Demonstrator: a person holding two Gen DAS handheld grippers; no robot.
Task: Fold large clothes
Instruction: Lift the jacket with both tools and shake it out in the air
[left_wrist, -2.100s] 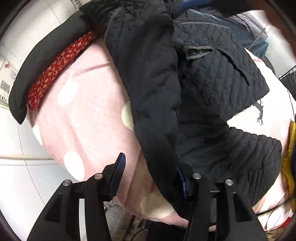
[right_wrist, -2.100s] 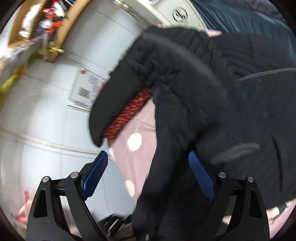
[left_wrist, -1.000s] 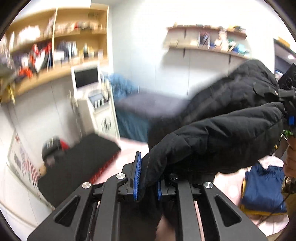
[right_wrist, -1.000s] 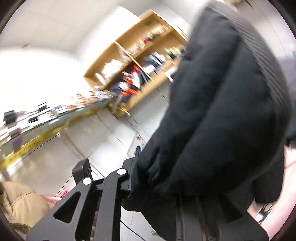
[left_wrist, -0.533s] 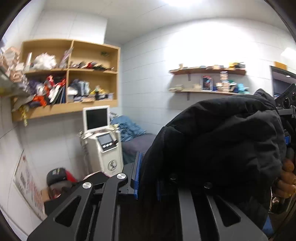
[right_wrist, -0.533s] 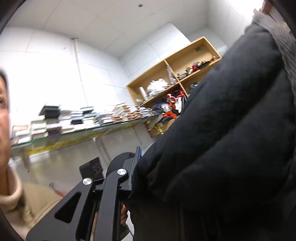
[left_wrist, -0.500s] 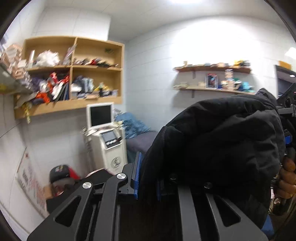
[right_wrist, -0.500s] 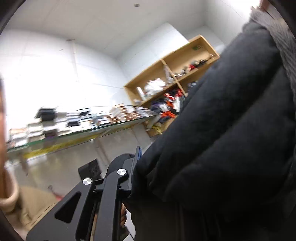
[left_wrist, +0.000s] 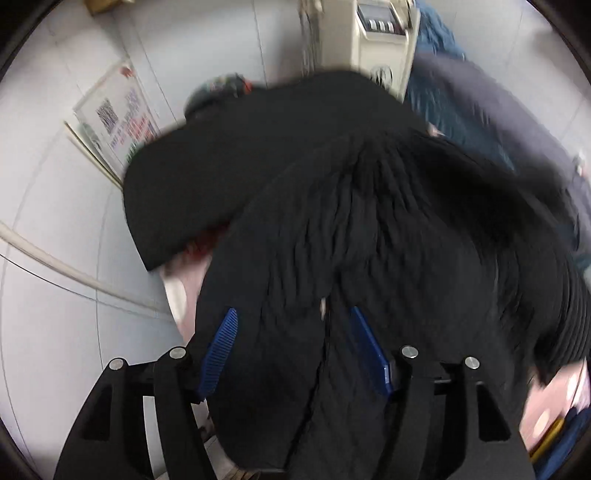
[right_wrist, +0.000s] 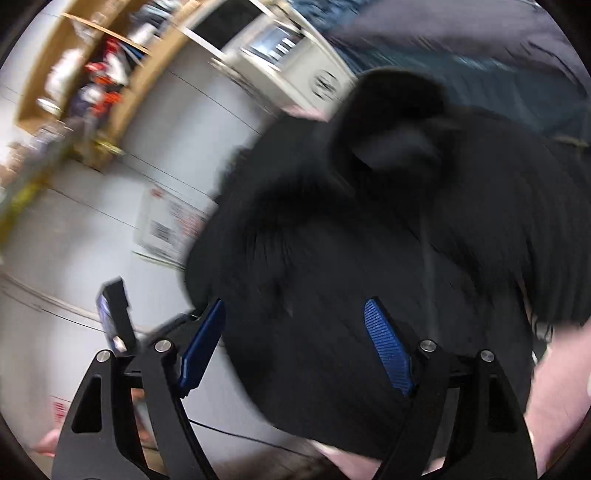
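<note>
Both the left gripper (left_wrist: 293, 343) and right gripper (right_wrist: 295, 343) had just opened, fingers apart, releasing the black quilted jacket (left_wrist: 369, 240), which lay slack between them: one fold apparently laid down.

I am seeing the jacket (left_wrist: 369, 221) lying on the bed sheet (left_wrist: 546, 406), with the machine (left_wrist: 373, 33) standing behind it against the wall (left_wrist: 55, 184).

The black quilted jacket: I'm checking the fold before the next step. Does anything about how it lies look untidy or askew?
Yes. The black quilted jacket lies bunched and rumpled on the pink dotted cover, not flat. Part of it drapes between the just-opened blue pads of the left gripper. The blur hides finer detail.
</note>
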